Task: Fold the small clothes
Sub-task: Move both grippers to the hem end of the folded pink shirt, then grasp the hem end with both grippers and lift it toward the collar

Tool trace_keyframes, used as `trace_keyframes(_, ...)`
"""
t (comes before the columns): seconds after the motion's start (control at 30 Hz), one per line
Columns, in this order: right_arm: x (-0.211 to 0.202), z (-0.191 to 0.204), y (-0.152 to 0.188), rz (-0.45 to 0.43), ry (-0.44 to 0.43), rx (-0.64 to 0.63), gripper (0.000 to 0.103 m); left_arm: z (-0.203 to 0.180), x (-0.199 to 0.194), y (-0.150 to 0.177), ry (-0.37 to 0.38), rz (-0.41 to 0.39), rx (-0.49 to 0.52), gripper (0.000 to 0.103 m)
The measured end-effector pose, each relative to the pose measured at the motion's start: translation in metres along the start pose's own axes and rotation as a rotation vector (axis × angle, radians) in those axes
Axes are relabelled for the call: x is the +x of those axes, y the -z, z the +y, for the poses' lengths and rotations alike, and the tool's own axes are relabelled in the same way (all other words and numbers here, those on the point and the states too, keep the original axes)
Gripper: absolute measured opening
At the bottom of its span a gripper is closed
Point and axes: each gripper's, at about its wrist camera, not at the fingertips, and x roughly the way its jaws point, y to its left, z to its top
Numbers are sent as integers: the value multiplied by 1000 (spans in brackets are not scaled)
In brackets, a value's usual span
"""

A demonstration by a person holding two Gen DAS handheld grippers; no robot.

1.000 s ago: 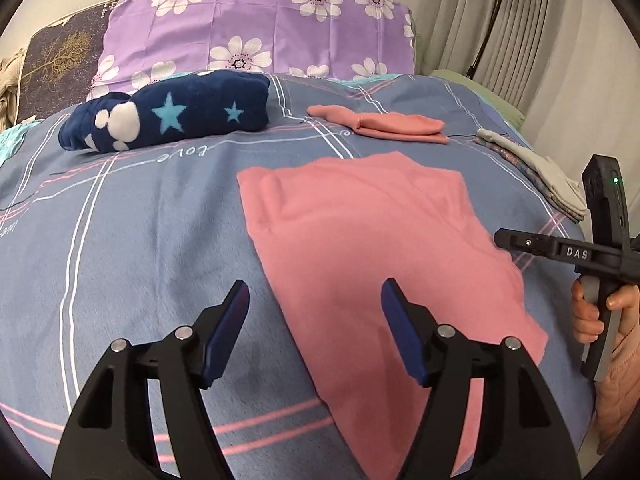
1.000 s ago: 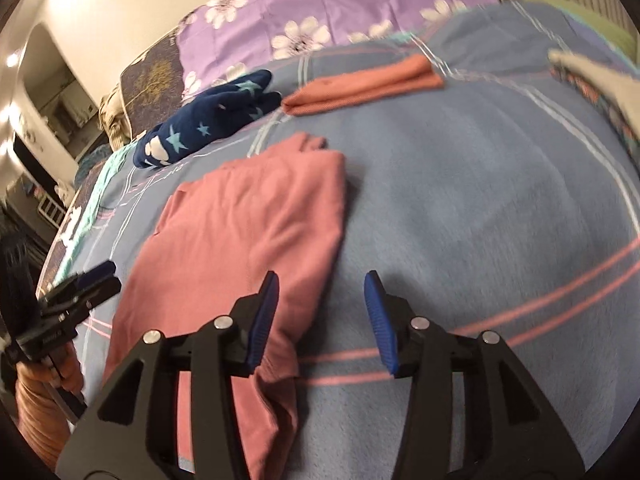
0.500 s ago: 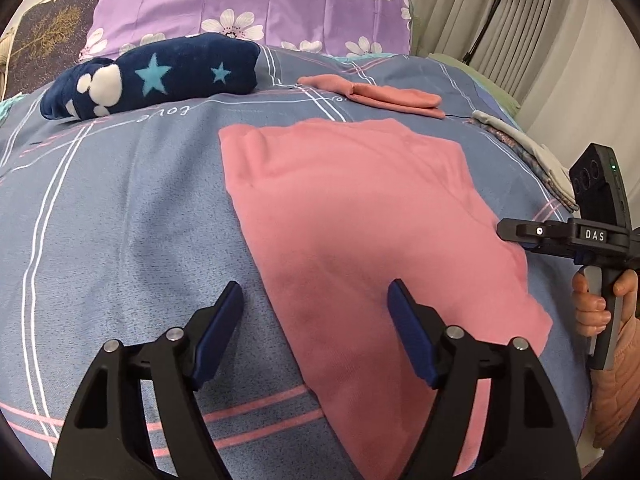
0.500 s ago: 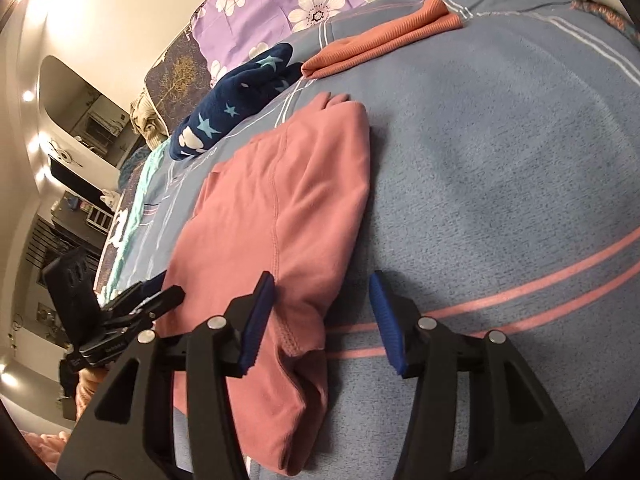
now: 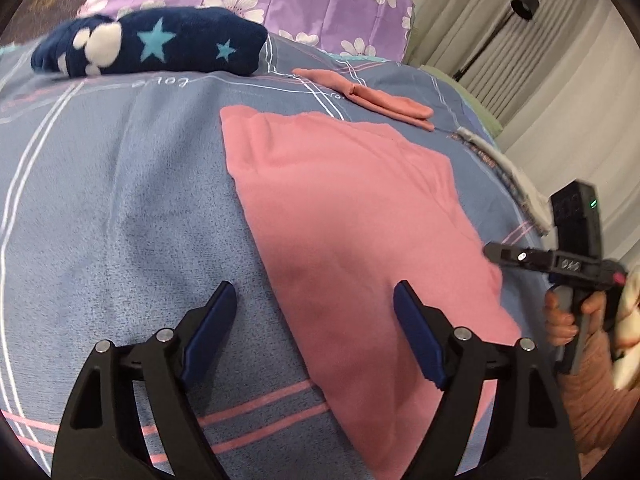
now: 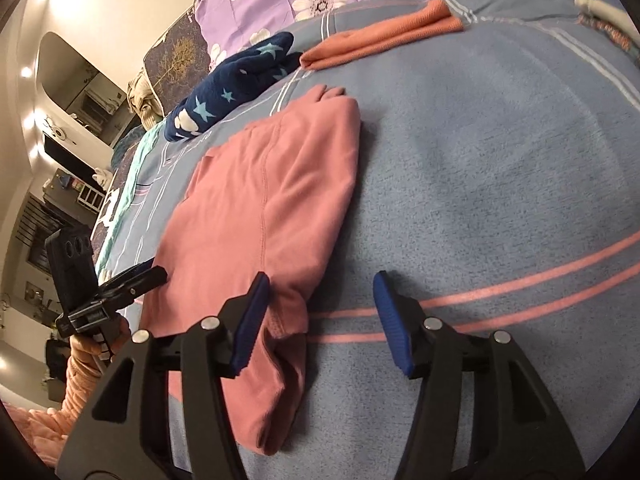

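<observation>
Pink garment (image 5: pixel 352 216): one, flat at frame centre on the bed (image 5: pixel 120 200). Folded items beyond: one navy starred (image 5: pixel 160 42), one orange (image 5: pixel 372 98). Two grippers, left (image 5: pixel 316 330) and right (image 6: pixel 320 318), fingers opening, grasping nothing.

one pink garment (image 5: pixel 352 216), one folded orange garment (image 5: pixel 372 98), one starred navy bundle (image 5: pixel 156 42), two tongs (image 5: pixel 316 316)
</observation>
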Motion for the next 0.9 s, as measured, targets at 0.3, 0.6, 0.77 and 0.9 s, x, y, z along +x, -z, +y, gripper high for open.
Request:
trace_keyframes(0.3, 40, 6, -44, 81, -177, -34, 62, -8, 20, -15, 83, 55, 40, 71)
trace_keyframes(0.6, 58, 31, -53, 81, -124, -141, 53, -11, 34, -29, 50, 54, 54, 60)
trace_keyframes(0.77, 53, 46, -46, 74, -83, -191, 25, -17, 31, -31, 7, 45, 62, 37)
trace_keyframes(0.9, 30, 67, -40, -4, -24, -256, 20, -37, 15, -32, -66, 3, 144, 30)
